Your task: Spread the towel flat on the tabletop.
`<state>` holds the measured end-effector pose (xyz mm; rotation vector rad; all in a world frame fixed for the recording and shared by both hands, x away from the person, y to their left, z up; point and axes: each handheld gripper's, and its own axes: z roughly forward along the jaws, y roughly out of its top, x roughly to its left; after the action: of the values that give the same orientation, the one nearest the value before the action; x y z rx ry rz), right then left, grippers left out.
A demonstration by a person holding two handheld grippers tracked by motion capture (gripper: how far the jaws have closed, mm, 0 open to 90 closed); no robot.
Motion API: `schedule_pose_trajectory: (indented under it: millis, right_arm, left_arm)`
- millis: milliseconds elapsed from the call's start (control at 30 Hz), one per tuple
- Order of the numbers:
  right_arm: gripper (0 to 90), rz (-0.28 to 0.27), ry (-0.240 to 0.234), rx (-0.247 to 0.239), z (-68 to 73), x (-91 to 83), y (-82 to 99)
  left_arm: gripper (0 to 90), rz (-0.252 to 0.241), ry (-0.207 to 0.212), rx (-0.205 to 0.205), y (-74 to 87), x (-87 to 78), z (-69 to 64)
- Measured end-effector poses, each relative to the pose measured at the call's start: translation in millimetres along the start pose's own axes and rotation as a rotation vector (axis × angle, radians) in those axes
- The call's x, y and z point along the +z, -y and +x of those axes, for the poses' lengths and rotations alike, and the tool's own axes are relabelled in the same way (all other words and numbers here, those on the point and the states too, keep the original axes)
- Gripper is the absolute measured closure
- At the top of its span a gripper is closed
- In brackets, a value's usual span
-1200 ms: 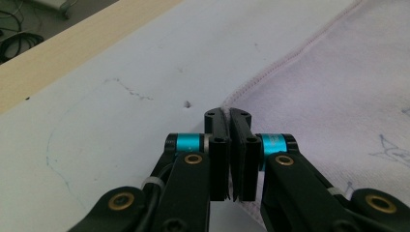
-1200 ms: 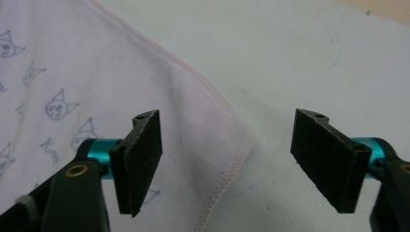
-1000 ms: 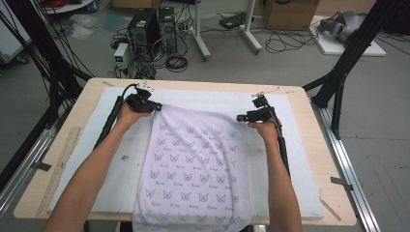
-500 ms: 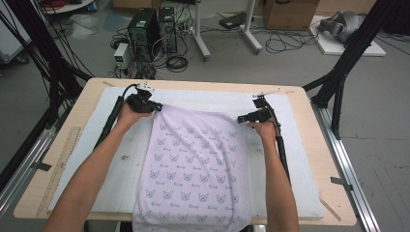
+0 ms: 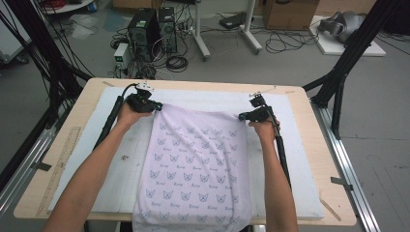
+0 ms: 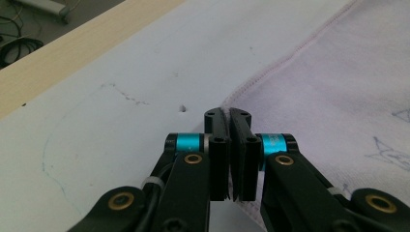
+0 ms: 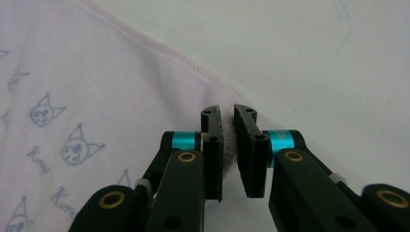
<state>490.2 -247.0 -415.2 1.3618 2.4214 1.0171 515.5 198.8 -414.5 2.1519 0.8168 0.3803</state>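
Lilac towel pinned at both far corners on the white mat

Towel with little cat-face prints lies flat on the mat, its near end hanging over the table's front edge; left gripper is clamped tight on the far left corner, right gripper has just been closing on the far right corner, fabric pinched between its jaws with a thin gap left; the gripper views show the stitched hem and faint pen marks on the mat, while the high view shows both forearms, the wooden table, a ruler at its left edge, and computers and cables on the grey floor beyond.
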Motion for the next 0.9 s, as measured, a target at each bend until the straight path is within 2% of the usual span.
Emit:
schedule_pose_trajectory:
  millis: [67, 200, 433, 533, 633, 767, 833, 900]
  right_arm:
    - [82.6, -0.024, 0.038, -0.06, 3.3, -1.4, -2.1]
    - [83.6, -0.06, 0.094, -0.12, 6.8, -3.5, -4.9]
    - [84.1, -0.107, 0.144, -0.159, 8.9, -3.8, -9.6]
    - [84.1, -0.125, 0.154, -0.177, 10.5, -4.3, -15.2]
    - [84.2, -0.141, 0.171, -0.202, 13.8, -3.1, -20.6]
    - [84.2, -0.15, 0.18, -0.213, 15.4, -1.7, -25.9]
    - [84.2, -0.138, 0.176, -0.214, 14.5, 0.3, -27.1]
    - [84.1, -0.117, 0.171, -0.215, 14.1, 3.8, -25.9]
  left_arm:
    - [86.4, -0.004, 0.0, -0.003, -0.2, -0.7, 0.7]
    - [86.4, -0.012, -0.005, -0.007, -0.3, -1.2, 1.5]
    - [86.4, -0.026, -0.036, -0.032, 0.8, -6.2, 9.1]
    - [86.4, -0.019, -0.05, -0.028, 1.6, -6.0, 10.3]
    - [86.4, -0.027, -0.065, -0.055, 3.4, -6.7, 14.0]
    - [86.5, -0.067, -0.085, -0.049, 1.1, -11.4, 17.1]
    - [86.4, -0.046, -0.083, -0.034, 2.5, -9.4, 17.2]
    - [86.4, -0.03, -0.083, -0.048, 5.0, -6.5, 17.7]
